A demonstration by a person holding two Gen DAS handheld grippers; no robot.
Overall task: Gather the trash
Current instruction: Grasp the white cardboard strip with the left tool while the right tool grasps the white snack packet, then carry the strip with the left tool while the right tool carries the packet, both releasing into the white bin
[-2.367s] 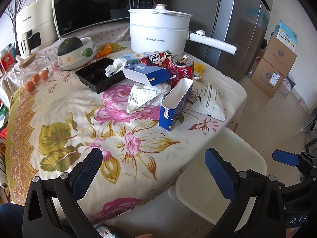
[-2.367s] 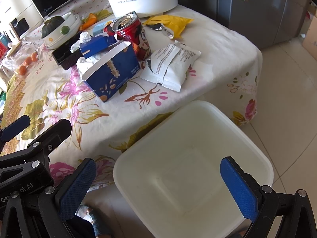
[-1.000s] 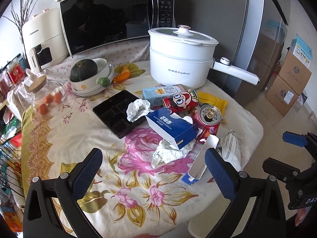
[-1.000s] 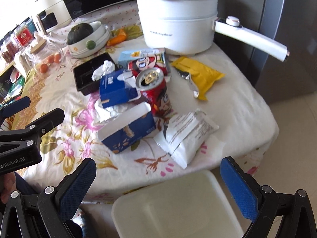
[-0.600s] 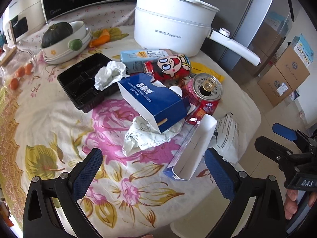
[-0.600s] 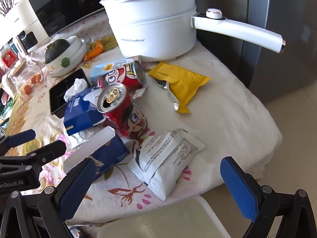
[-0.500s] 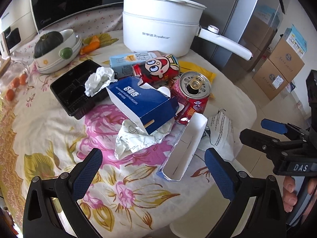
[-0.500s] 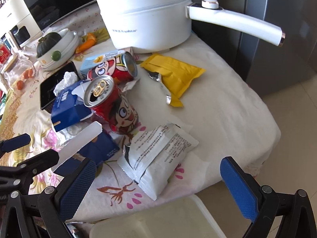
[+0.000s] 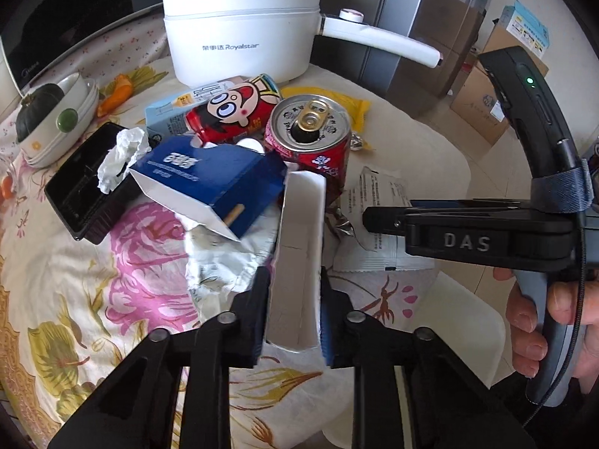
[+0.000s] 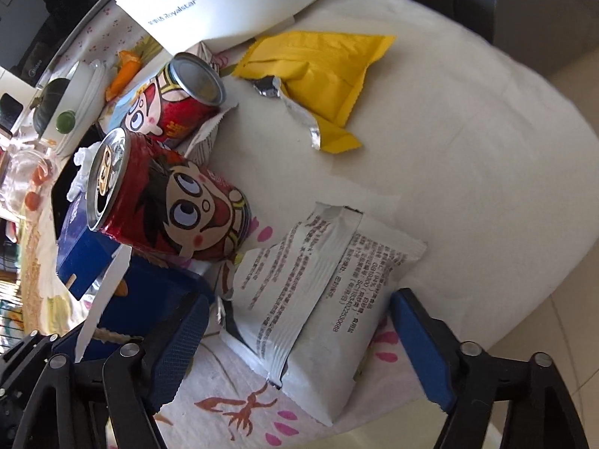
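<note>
Left gripper (image 9: 294, 314): jaws have just been closing and now clamp the near end of an open blue-and-white carton (image 9: 299, 254) lying on the floral tablecloth (image 9: 75, 280). Right gripper (image 10: 299, 344): jaws have just been closing, about half open, astride a white printed snack wrapper (image 10: 322, 299), its pads apparently not yet pressing. Just beyond stand an upright red drink can (image 10: 168, 202), a second can on its side (image 10: 176, 101) and a yellow packet (image 10: 322, 71). Behind: a white electric pot (image 9: 243, 26).

Home kitchen: electric pot (image 9: 239, 26), fridge (image 9: 423, 18), floral-clothed table (image 9: 75, 280).
</note>
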